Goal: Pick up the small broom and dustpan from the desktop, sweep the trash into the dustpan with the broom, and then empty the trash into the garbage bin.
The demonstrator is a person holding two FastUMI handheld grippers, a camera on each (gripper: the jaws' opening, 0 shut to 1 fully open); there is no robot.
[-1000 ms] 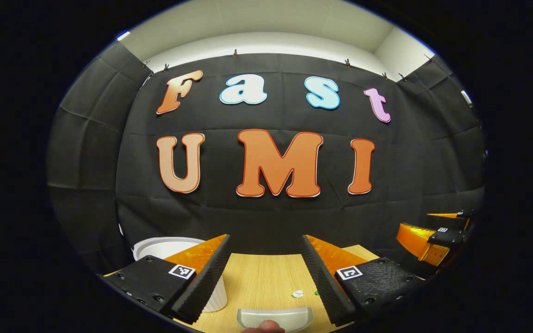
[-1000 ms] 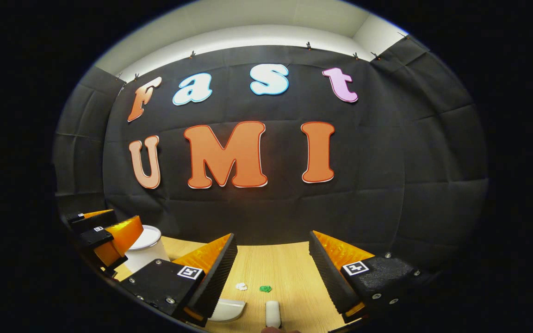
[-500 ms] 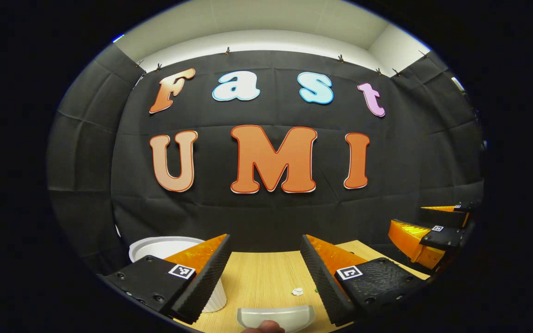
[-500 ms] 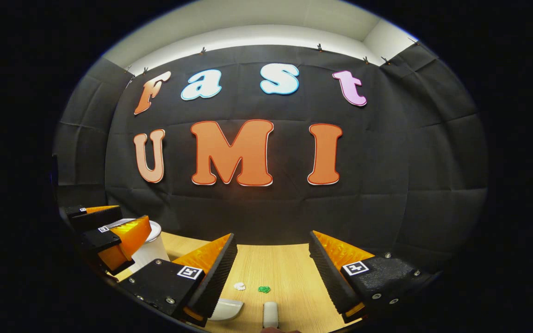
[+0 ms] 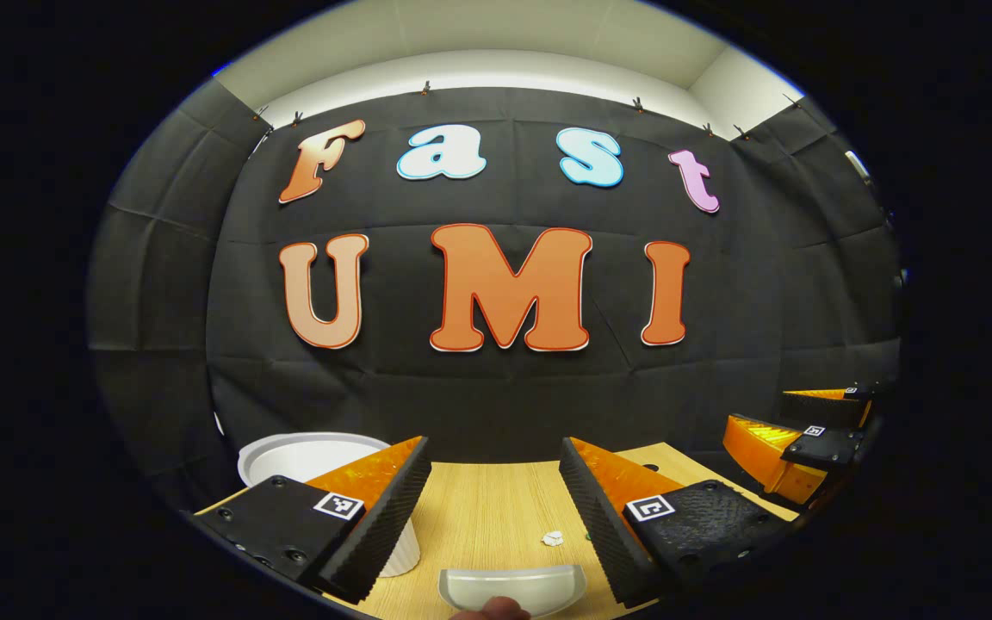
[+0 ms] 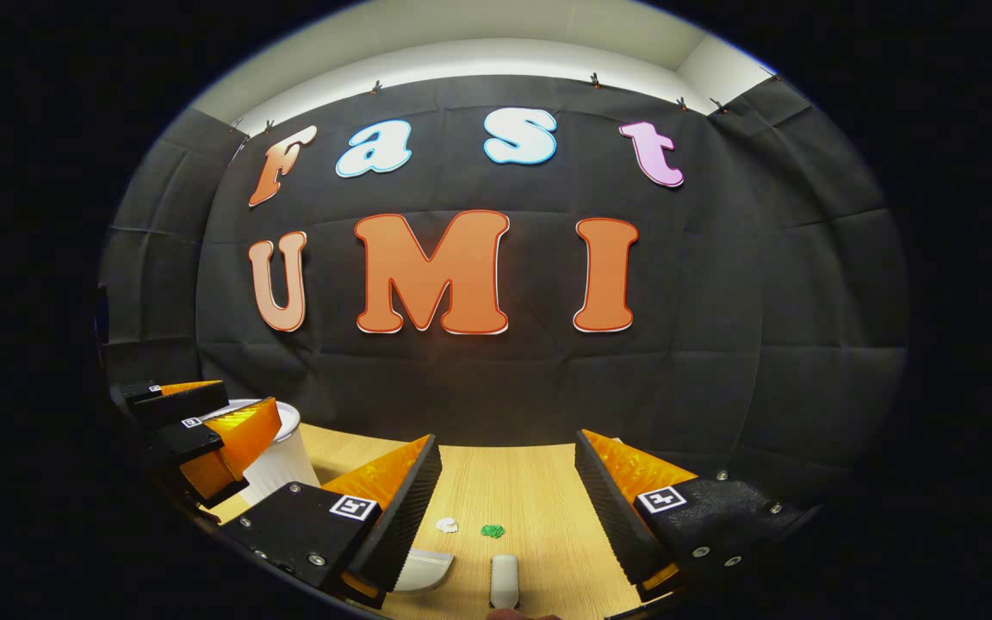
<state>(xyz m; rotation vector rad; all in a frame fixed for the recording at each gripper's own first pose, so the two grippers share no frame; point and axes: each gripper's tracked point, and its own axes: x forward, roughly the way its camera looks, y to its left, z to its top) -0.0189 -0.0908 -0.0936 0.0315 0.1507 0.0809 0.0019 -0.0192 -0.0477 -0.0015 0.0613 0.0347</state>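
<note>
While the left gripper (image 5: 493,465) is held with jaws spread above the wooden desktop (image 5: 479,517), the white bin (image 5: 289,455) is seen left, the dustpan (image 5: 511,588) below, white trash (image 5: 553,538) beside. The right gripper (image 6: 506,465) is likewise spread over the broom handle (image 6: 504,580).

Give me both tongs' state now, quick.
Left tongs: open, holding nothing, above the dustpan.
Right tongs: open, holding nothing, above the broom.
</note>
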